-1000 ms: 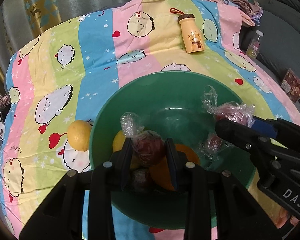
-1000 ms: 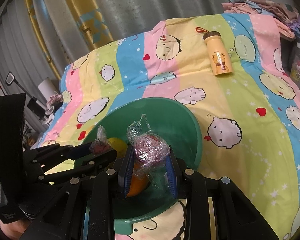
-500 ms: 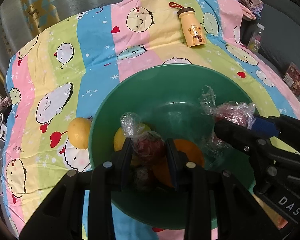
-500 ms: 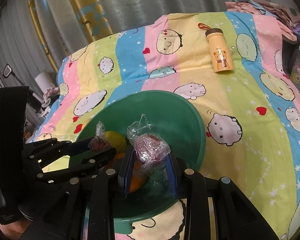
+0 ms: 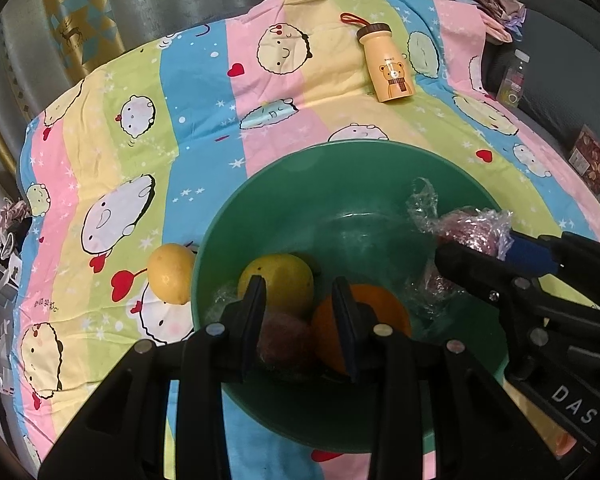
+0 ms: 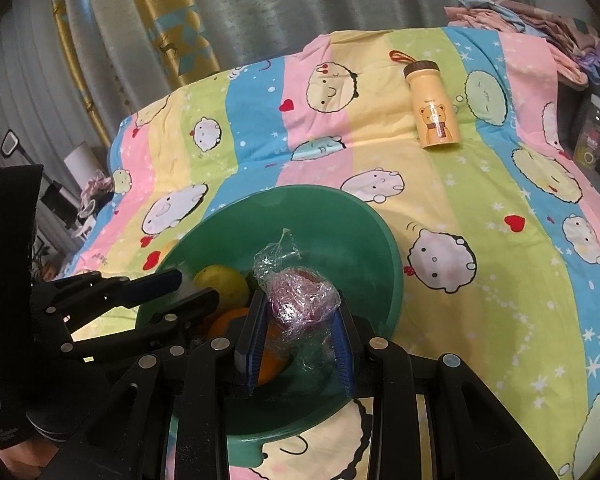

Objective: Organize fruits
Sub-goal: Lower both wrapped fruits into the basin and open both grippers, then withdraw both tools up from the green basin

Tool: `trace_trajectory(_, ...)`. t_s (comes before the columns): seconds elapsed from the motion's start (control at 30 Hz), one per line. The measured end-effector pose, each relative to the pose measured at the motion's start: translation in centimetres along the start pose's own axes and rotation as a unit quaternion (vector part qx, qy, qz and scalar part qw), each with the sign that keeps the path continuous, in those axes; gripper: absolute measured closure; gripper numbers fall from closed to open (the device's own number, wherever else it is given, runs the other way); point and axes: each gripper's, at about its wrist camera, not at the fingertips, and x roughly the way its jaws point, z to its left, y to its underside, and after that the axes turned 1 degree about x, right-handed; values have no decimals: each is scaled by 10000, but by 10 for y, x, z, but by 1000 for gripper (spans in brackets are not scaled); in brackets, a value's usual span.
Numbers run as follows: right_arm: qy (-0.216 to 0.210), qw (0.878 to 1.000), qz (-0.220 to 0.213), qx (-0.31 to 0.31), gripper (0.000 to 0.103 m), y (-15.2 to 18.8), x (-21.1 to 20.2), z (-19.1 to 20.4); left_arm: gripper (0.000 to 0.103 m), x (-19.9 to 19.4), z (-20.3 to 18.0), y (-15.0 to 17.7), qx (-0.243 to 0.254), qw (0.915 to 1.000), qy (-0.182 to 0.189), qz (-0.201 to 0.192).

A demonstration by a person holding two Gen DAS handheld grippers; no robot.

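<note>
Over the green bowl (image 5: 276, 184), right tongs (image 6: 296, 322) clamping a plastic-wrapped fruit (image 6: 300, 300), left tongs (image 5: 300, 320) narrow, grip unclear, orange (image 5: 380, 312) half hidden.

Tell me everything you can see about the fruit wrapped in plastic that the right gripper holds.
The wrapped fruit is small, round and dark red, covered in crinkled clear plastic film that looks thin and shiny, with a twisted tail of film sticking up. The right gripper holds it by its two sides between its blue pads, above the inside of the green bowl. Nothing else seems to touch it. An orange lies below it in the bowl.
</note>
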Motion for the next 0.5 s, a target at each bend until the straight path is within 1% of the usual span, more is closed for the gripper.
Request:
trace_trajectory(0.03,17,10000,-16,32,68,0,-1,-1,68,0,0,0,-7,10000,-6,-5)
trace_trajectory(0.1,27,9999,-72,91,58,-2,-3,-3,65,-1,0,0,-16,10000,-3,-16)
trace_trajectory(0.2,29,9997,-169,192,50,-4,-8,-7,62,-2,1,0,-34,10000,-13,-48)
trace_trajectory(0.27,26,9995,-224,229,50,-5,-10,-9,60,-4,2,-1,-66,10000,-2,-75)
trace_trajectory(0.37,34,9992,-283,281,49,-6,-13,-12,52,-7,1,-2,-85,9999,-9,-117)
trace_trajectory(0.43,40,9991,-317,294,49,-6,-15,-12,44,-11,1,-2,-104,9998,-19,-173)
trace_trajectory(0.47,43,9989,-340,305,49,-7,-16,-13,42,-13,0,-3,-115,9997,-17,-197)
trace_trajectory(0.5,45,9988,-363,314,48,-7,-18,-14,37,-15,1,-3,-131,9997,-20,-219)
